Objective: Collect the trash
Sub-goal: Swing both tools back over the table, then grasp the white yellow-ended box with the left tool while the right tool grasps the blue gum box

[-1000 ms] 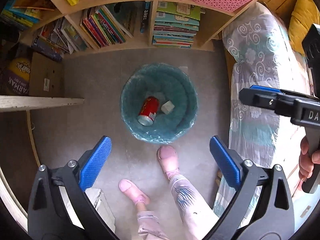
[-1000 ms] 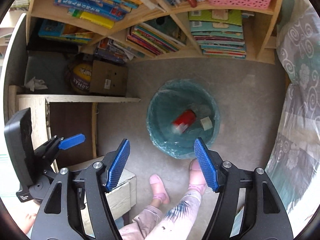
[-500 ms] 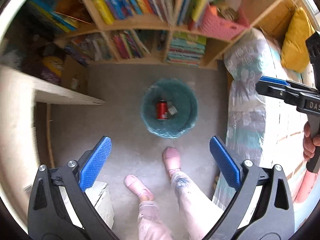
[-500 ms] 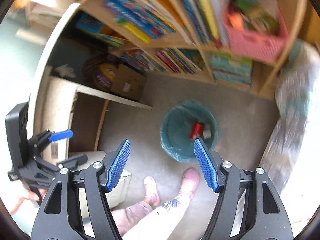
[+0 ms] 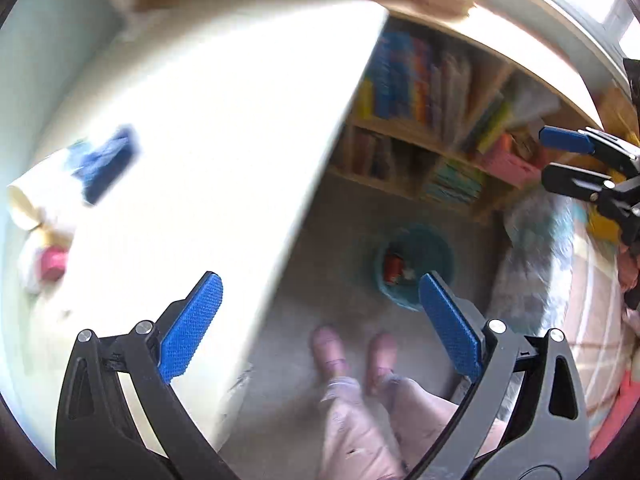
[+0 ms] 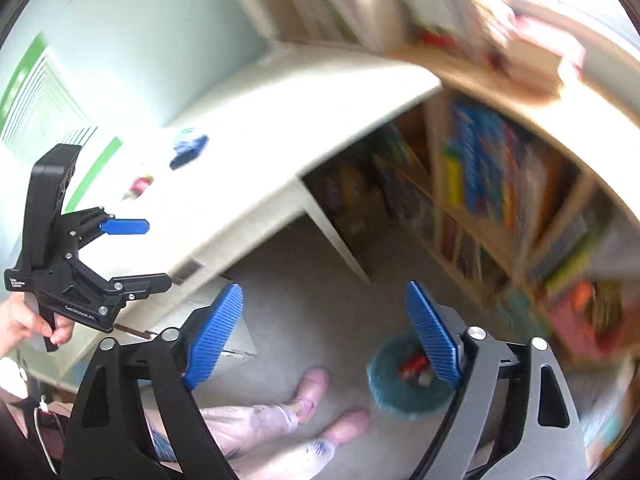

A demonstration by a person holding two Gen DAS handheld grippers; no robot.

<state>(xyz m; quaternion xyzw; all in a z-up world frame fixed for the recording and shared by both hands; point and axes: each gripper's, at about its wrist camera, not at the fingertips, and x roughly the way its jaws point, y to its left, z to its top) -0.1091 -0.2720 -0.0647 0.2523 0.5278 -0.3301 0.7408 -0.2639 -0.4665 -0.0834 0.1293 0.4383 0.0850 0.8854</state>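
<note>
Both tongs empty, jaws wide apart. Left tongs [image 5: 320, 324] hang over the bench edge; right tongs [image 6: 324, 336] have just been opening further, nothing between the pads.

Bin [image 6: 404, 376] sits on the floor [image 6: 320, 300] just past the person's feet [image 6: 312, 384], with a red can [image 5: 394, 268] and a pale scrap already in it. Remaining trash looks to be on the white bench [image 5: 224, 120]: a blue wrapper-like item [image 5: 106, 164], a paper cup or tube [image 5: 20, 208] and something pink [image 5: 50, 266] near the far-left edge. Frames are motion-blurred, so I can't identify these for certain.

Step in hand, as I read it: go for the next item on the bench. Do it well:
- let the view settle before committing
- take the blue item first, it lies clear of the rest
- come down from above, one pad on each side, close only once it sits between the pads
- the cup is light and may roll; grip across its body

Pose: left tongs aim steeply down at the bench. Right tongs aim shallower, toward floor and bookshelf [image 6: 500, 184]; the left tool [image 6: 80, 264] shows at that view's left, gripped low on the handle by the left hand [image 6: 24, 324].
</note>
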